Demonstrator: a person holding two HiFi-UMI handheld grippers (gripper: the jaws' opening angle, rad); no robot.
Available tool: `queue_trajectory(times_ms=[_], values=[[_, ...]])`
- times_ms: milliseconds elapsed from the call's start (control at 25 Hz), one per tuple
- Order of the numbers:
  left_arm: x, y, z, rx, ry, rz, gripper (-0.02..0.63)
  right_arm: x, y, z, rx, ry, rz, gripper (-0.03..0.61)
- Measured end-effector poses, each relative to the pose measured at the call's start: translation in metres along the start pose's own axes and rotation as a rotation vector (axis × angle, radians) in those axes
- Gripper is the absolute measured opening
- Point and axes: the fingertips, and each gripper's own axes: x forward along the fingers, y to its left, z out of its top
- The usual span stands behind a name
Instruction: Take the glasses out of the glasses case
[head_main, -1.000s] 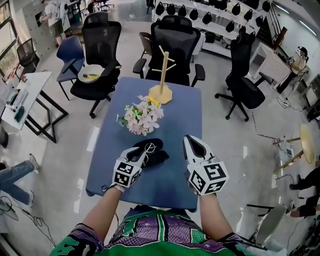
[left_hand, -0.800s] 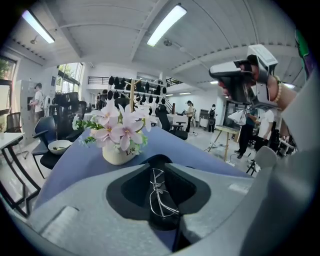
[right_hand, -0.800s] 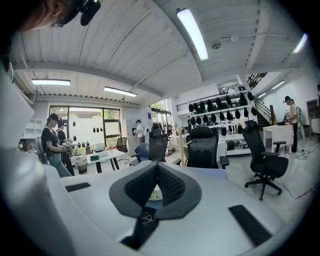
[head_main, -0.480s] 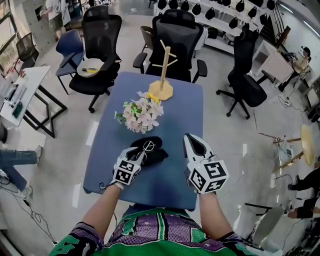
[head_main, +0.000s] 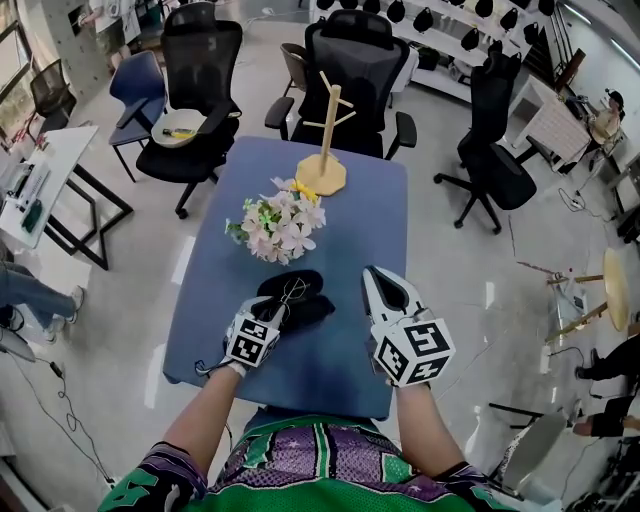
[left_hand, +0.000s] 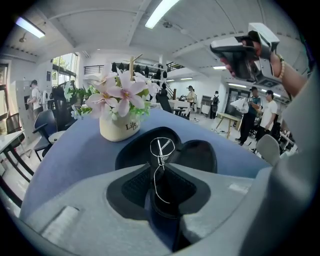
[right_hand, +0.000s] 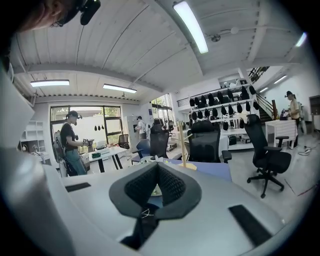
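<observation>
Holding now: thin wire glasses (left_hand: 162, 147), pinched by the left gripper (left_hand: 160, 195), narrowed to a slit around the wire.
Place of the glasses: just over the open black case (left_hand: 200, 156), at 12 o'clock from the left gripper in the head view, on the near half of the blue surface (head_main: 335, 215).
Right gripper (head_main: 375, 280): closed tip to tip on nothing, hovering at 3 o'clock of the case and apart from it.
Done so far: case opened and glasses gripped. Judged to be raised out of the hollow, or very nearly. Cannot tell whether the lower end of the wire touches the lining.
Left to do: probably lifting fully clear of the case and carrying off to a bare patch of the surface.
Pointing: round rim uppermost at 12 o'clock in the left gripper view, with a thin wire trailing down to 6 o'clock into the pinch.
Long axis of the glasses: close to upright, 12 to 6, leaning only a little. Too fine in the head view to confirm.
Long axis of the case: two halves spread side by side, running roughly 10 to 4 in the head view.
Nearby: flower pot (left_hand: 119, 127) just beyond the case at 12 o'clock; wooden stand (head_main: 324, 175) farther along at 12 o'clock.
</observation>
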Motion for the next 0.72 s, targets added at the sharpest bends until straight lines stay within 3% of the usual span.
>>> queue_trajectory(times_ms=[400,720], values=[[0.000,-0.004,0.007,-0.010,0.012,-0.006,0.031,-0.003,0.000,0.002,0.000,0.004,0.000,0.003],[-0.005,-0.004,0.016,-0.020,-0.008,-0.007,0.021,-0.010,0.002,0.006,-0.005,-0.001,-0.013,0.003]])
